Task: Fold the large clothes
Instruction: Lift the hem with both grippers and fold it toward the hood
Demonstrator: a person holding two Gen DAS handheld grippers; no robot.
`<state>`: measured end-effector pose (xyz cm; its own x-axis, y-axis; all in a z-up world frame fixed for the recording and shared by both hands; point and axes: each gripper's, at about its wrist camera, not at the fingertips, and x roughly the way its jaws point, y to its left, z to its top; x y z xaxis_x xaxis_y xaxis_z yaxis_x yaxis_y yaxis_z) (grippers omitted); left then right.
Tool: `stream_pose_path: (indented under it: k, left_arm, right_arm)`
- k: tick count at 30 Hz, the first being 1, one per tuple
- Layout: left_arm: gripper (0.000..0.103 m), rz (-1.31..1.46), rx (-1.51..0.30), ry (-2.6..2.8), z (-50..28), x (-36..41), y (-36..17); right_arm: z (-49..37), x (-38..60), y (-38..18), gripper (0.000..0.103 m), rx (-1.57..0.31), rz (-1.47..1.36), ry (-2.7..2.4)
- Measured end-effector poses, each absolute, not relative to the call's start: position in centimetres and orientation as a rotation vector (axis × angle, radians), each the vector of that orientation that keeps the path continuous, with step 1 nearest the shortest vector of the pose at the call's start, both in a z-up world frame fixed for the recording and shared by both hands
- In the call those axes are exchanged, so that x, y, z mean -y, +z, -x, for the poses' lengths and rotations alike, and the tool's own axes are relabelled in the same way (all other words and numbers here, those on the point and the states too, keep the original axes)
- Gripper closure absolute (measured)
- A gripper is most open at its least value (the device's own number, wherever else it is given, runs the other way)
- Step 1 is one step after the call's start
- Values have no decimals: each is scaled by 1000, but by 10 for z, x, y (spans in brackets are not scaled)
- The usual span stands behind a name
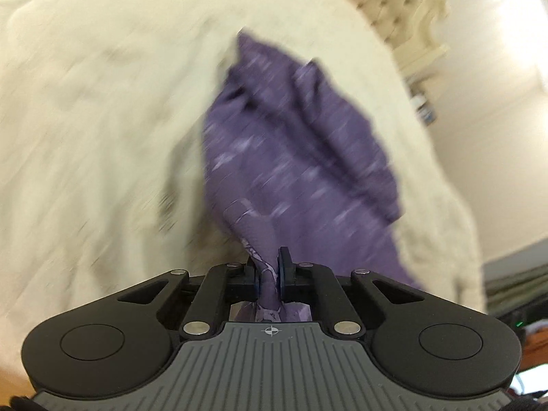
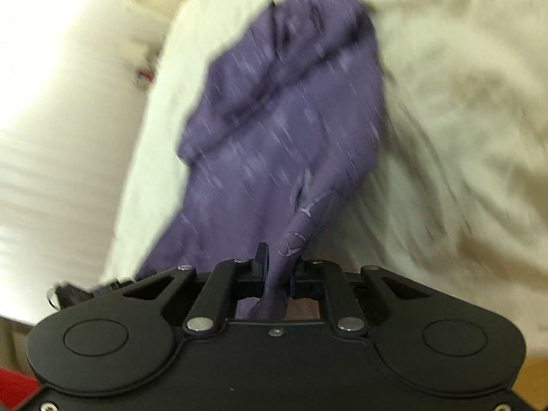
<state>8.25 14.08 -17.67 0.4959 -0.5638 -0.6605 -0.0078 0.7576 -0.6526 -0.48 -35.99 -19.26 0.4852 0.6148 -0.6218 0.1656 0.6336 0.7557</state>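
The left claw [image 1: 270,270] is closed on a bunched edge of the purple garment [image 1: 294,144]; the right claw [image 2: 279,267] likewise pinches a gathered fold. The garment [image 2: 284,120] fills frame centre above the cream bed [image 1: 85,120]. The fabric appears thin, limp and light; grip at hems or corners.

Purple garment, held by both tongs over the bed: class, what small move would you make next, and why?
Probably draw the two tongs apart to stretch the edge taut. The left tongs and right tongs each pinch the purple garment, which hangs bunched and creased above the cream bedspread, so it likely needs spreading before any fold.
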Motion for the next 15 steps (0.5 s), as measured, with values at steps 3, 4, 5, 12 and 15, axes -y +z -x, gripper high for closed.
stream_pose_path:
  k: [3,4,5,12,15]
  left_arm:
    - [94,711,-927,-386,-104,-141,-154]
    - [94,731,-897,-388,-115,-142,-146]
    - [94,747,-868,-390,-125,-144,-140]
    - [93,770,-742,-428,-212,-139,-113]
    - [93,726,-731,-447,-247,-130,-108]
  right_arm:
    - [-12,368,-171,84,-955,-919,290]
    - [-19,370,-165,84,-920,-935,274]
    - [-26,372,-160,84,-885,-952,257]
    - [-82,392,-137,84,-677,-1032,138]
    - [-115,390,-129,84,-651,-982,103]
